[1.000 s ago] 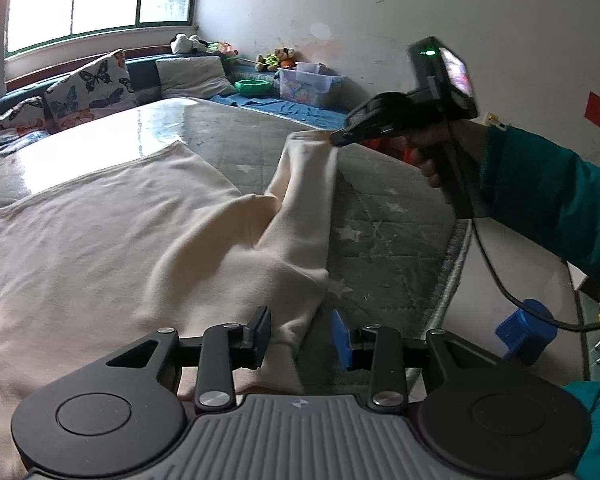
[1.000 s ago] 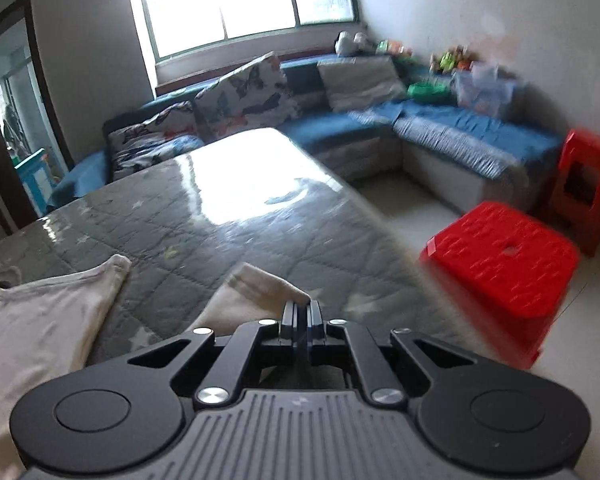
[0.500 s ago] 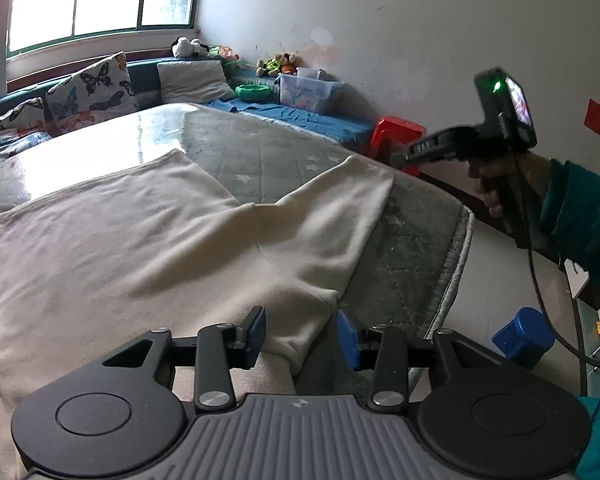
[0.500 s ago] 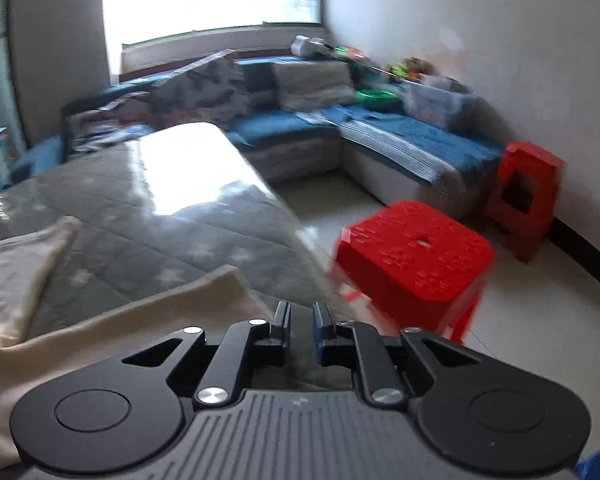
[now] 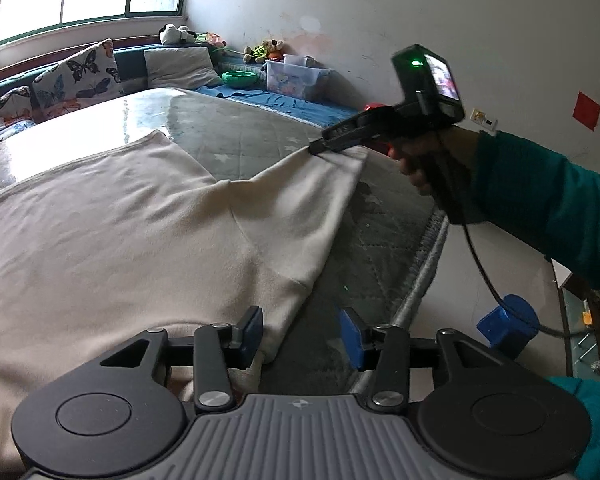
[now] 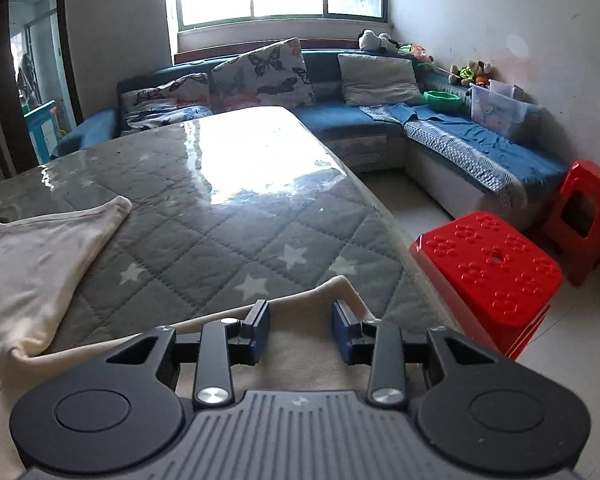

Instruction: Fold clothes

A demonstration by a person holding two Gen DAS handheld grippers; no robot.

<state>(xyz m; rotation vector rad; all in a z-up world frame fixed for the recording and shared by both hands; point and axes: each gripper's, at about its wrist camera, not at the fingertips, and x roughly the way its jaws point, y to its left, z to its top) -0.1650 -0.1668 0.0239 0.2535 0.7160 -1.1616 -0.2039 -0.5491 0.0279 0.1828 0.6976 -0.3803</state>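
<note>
With the cream garment point(image 5: 120, 232) spread over the quilted counter point(image 6: 204, 216) and its sleeve end point(image 6: 312, 300) at lower centre between the just-opened, empty right claw point(image 6: 300, 330), a loose re-grip could let it slide off the edge, while the left claw point(image 5: 300, 336), also having been parted, holds nothing.

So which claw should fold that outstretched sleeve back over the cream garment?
Right. The right claw, jaws just opening, straddles the sleeve end without gripping it. The left claw, also just opening, sits by the cream garment at its near edge, away from that end.
</note>
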